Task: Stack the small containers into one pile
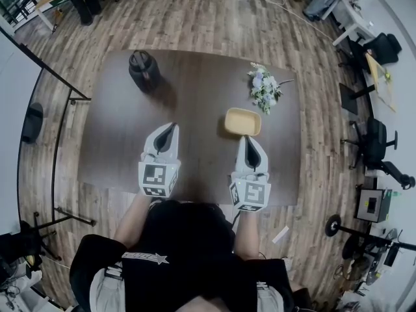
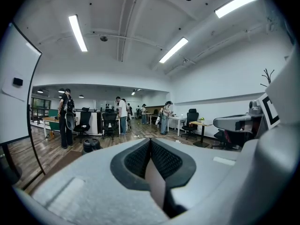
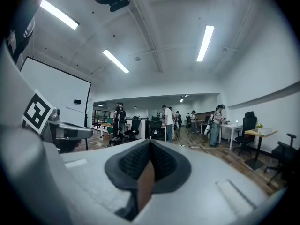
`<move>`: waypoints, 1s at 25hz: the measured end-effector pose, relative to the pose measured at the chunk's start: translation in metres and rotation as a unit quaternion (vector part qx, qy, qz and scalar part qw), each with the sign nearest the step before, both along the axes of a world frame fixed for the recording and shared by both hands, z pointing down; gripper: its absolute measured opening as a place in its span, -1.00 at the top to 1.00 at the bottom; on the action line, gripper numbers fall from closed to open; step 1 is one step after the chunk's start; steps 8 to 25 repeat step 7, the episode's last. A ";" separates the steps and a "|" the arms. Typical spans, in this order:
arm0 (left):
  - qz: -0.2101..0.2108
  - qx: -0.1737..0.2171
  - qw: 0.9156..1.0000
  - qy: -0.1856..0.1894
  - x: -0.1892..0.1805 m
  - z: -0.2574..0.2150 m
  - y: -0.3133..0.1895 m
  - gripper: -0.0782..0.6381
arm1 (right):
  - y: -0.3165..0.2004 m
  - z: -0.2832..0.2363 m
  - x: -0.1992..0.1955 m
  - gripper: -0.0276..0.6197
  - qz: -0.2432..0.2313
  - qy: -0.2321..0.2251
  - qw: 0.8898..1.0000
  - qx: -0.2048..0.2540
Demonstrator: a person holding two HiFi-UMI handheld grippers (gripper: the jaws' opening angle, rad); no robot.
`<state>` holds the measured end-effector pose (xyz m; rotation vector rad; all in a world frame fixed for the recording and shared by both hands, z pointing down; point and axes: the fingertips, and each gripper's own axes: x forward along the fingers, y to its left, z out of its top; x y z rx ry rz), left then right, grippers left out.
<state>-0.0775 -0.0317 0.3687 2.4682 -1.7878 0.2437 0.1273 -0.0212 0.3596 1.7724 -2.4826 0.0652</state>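
1. Left gripper point(image 2: 150, 144): jaws closed together, ribbed black pads point(image 2: 164, 161) meeting, nothing held between them.
2. Right gripper point(image 2: 226, 123): in view at the right edge, lying about level.
3. Black jug point(image 2: 91, 145): stands on the dark table point(image 2: 51, 164), left of the jaws.
4. Background: several people point(image 2: 65, 118) standing among desks and office chairs point(image 2: 192, 121); ceiling strip lights point(image 2: 78, 33) lit.

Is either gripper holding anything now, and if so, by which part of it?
Nothing is held. The left gripper and the right gripper both have their jaws shut together on nothing; the yellow shallow container lies free on the dark table.
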 end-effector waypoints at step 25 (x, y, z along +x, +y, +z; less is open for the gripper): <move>0.001 -0.005 1.000 -0.003 0.008 0.005 0.001 0.75 | 0.001 0.003 0.006 0.90 0.000 0.004 1.000 0.000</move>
